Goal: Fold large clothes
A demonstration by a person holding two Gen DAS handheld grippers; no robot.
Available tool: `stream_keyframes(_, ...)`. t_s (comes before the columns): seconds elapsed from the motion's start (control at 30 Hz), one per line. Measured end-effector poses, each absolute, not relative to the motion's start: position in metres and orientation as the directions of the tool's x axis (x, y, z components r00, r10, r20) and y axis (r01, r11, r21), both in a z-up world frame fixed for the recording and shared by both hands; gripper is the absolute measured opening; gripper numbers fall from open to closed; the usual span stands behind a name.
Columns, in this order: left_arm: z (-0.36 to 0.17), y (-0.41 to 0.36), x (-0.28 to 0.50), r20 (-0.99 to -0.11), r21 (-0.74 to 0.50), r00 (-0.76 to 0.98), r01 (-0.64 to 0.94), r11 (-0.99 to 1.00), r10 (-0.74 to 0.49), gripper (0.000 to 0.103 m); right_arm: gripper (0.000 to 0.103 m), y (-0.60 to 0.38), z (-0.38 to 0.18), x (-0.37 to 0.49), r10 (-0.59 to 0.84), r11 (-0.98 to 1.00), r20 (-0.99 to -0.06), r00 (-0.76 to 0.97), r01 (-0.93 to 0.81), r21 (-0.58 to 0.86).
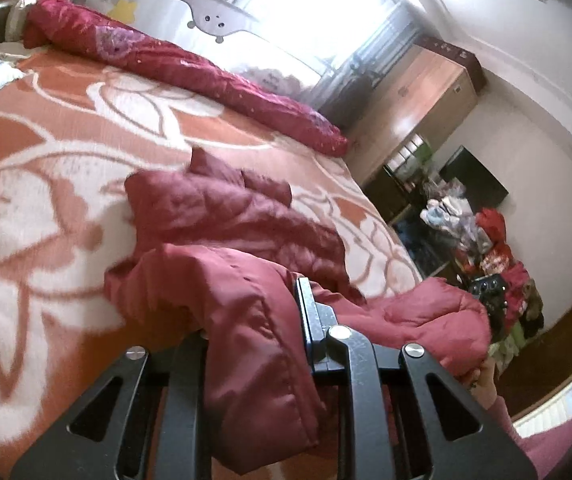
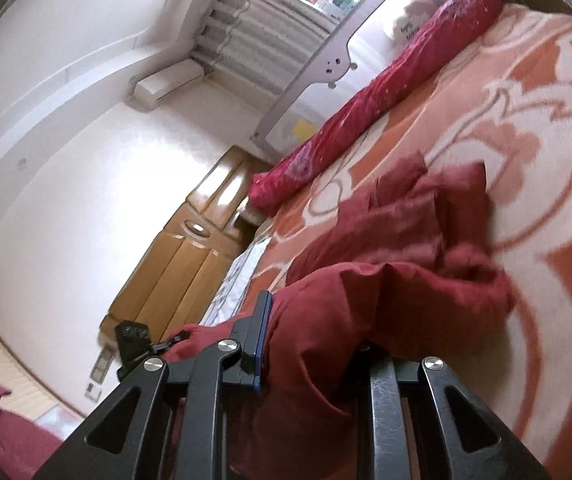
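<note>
A dark red padded jacket lies crumpled on an orange and white floral bed blanket. My left gripper is shut on a fold of the jacket, with cloth bunched between its fingers and draped over them. In the right wrist view my right gripper is shut on another edge of the same jacket, lifting it off the blanket. The other gripper shows small at the jacket's far end in each view.
A long red bolster lies across the bed's far side, also in the right wrist view. A grey bed rail stands behind it. A wooden wardrobe, a clothes pile and a wooden headboard surround the bed.
</note>
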State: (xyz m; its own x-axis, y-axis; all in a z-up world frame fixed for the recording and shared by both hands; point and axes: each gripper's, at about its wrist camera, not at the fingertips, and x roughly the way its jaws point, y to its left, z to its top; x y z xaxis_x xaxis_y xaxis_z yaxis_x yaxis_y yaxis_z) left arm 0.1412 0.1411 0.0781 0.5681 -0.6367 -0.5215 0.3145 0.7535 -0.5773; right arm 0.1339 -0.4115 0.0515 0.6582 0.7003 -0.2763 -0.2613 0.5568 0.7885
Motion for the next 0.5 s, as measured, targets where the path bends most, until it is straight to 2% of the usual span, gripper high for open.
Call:
stream_keyframes(0.27,0.078,0.138,0.218,-0.515,-0.599,0.588,0.274,0.753,-0.624,0.018,0.02,-0.414,0.057,0.21,0.629,0.599,-0.318,0.71,-0.182,0.78)
stream_keyframes(0.5,0.058,0.124,0.286,-0.582,-0.565,0.604,0.182,0.805,-0.545,0.018,0.021,-0.415,0.034,0.276,0.547,0.634,-0.391,0.741,-0.061,0.771)
